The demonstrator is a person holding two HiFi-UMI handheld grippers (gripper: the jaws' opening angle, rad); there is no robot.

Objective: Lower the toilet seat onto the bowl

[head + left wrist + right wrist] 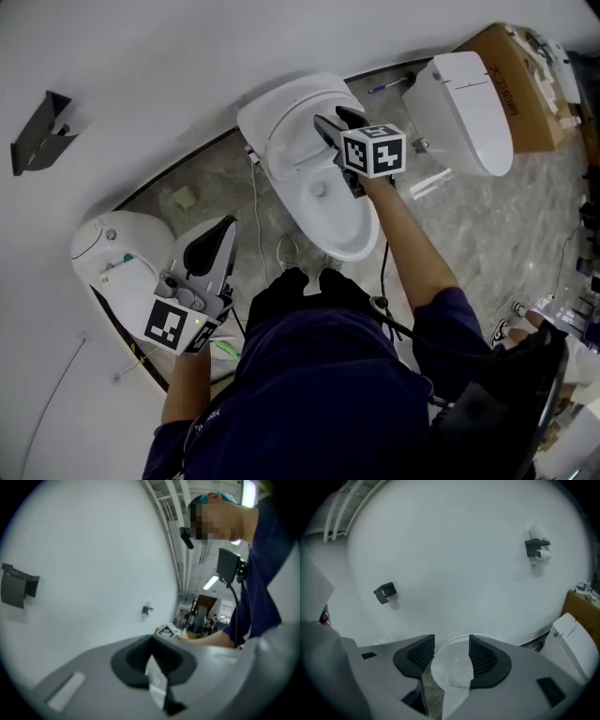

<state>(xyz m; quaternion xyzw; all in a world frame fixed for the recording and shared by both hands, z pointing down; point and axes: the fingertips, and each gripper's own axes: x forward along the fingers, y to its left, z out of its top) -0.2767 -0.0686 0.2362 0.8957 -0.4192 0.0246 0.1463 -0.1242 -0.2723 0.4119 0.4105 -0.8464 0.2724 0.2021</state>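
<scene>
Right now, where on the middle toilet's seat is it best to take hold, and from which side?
The free upper rim of the toilet seat, from the front and above: it seems to stand raised toward the wall, hinged at the back, and the open right gripper hangs at that edge.

Text: none legible | cardboard box (539,112): reddish print, seemingly lettering, too small to read

The head view looks steeply down from above the person onto the middle toilet (309,178). The right gripper view faces the white wall (454,564), close over that toilet (452,667). The left gripper view looks roughly level, sideways, catching the marker cube (168,631) (375,150) that the head view shares.
</scene>
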